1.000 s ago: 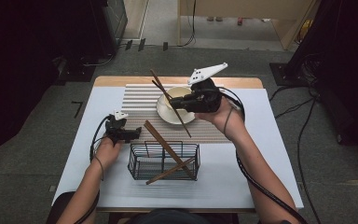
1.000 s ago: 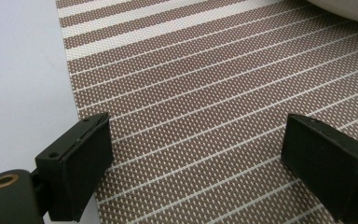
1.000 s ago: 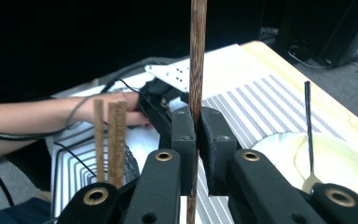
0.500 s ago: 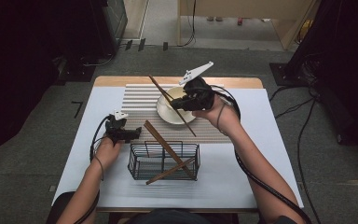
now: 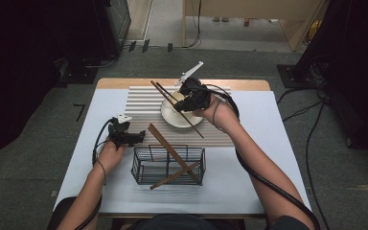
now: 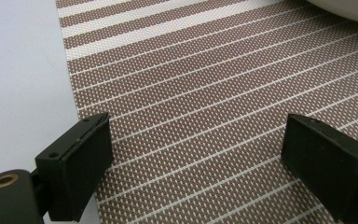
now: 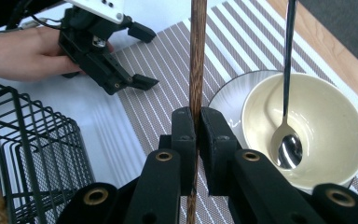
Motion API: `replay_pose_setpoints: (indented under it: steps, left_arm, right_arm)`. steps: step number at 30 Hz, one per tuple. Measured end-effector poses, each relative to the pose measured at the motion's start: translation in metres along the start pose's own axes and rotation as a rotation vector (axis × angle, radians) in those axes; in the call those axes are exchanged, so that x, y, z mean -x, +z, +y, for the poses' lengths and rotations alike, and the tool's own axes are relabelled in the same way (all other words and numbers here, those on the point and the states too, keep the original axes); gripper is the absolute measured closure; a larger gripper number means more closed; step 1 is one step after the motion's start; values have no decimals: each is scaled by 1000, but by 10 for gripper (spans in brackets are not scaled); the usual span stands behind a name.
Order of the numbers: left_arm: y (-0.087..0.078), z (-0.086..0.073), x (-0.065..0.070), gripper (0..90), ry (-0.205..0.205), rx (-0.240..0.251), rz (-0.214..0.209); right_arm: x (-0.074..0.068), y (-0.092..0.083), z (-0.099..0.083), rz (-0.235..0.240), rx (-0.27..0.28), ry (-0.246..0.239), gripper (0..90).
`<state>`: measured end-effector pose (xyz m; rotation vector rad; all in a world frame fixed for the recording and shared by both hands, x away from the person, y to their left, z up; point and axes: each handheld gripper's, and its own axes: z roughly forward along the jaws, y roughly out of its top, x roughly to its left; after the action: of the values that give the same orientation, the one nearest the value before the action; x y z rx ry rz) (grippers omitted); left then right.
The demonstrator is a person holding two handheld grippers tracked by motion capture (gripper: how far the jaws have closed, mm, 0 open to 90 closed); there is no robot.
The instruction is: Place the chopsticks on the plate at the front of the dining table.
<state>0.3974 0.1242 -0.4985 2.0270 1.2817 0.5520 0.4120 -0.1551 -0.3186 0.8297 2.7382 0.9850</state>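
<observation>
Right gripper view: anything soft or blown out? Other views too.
Right gripper view: chopstick between the fingers is sharp, basket at the edge blurs, spoon carries glare. Left gripper view: placemat weave is crisp. High view: table evenly lit, surroundings dark.

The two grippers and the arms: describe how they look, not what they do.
Both the left gripper and the right gripper are black with flat rectangular jaw pads, brass-ringed screw holes and a white three-cornered top plate. A black cable trails from each. The forearms are bare, with a thin band on each wrist.
</observation>
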Motion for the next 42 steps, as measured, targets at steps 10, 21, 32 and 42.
replay_pose_setpoints:
  steps: [10,21,32,42]
  left_arm:
    - [0,0,0,90,0,-1,0]
    - [0,0,0,90,2,-1,-1]
    - [0,0,0,90,0,0,-1]
    - [0,0,0,90,2,-1,-1]
  right_arm:
    - [11,13,3,-23,-77,13,853]
    - [20,29,5,-56,-161,6,853]
    - [17,47,13,-65,-230,-28,853]
    - [22,66,15,-70,-268,-30,853]
